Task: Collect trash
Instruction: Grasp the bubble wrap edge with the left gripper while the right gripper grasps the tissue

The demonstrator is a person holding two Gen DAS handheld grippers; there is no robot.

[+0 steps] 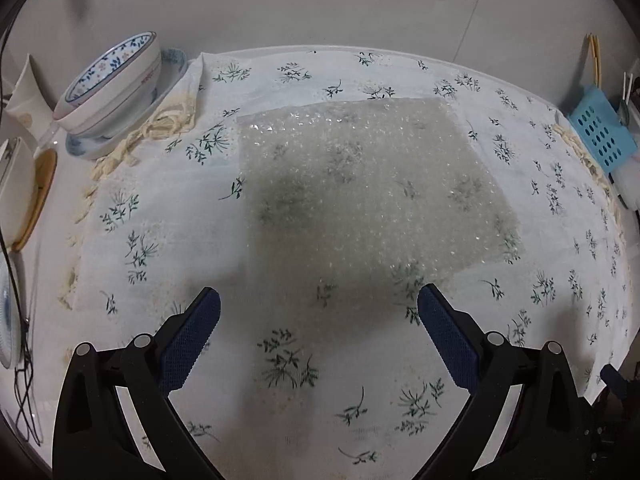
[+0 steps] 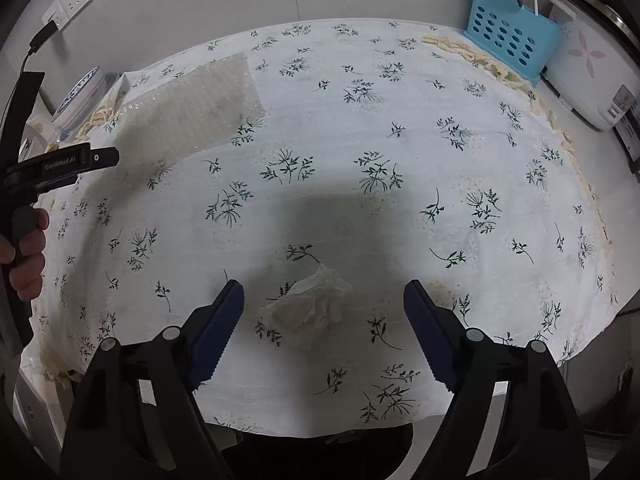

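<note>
A sheet of clear bubble wrap (image 1: 368,184) lies flat on the flowered tablecloth (image 1: 160,200). My left gripper (image 1: 319,300) hovers open over its near edge, with nothing between its blue pads. In the right wrist view a crumpled white tissue (image 2: 310,306) lies on the cloth near the table's front edge. My right gripper (image 2: 323,294) stands open around it, a pad on each side, neither touching it. The bubble wrap (image 2: 192,104) shows at the far left there, with the left gripper's body and a hand (image 2: 28,256) on its handle at the left edge.
A patterned bowl (image 1: 116,80) sits on a plate at the far left, with more dishes along the left edge. A blue perforated holder (image 2: 508,40) and a white rice cooker (image 2: 588,68) stand at the far right. A wall with a socket (image 2: 68,2) runs behind the table.
</note>
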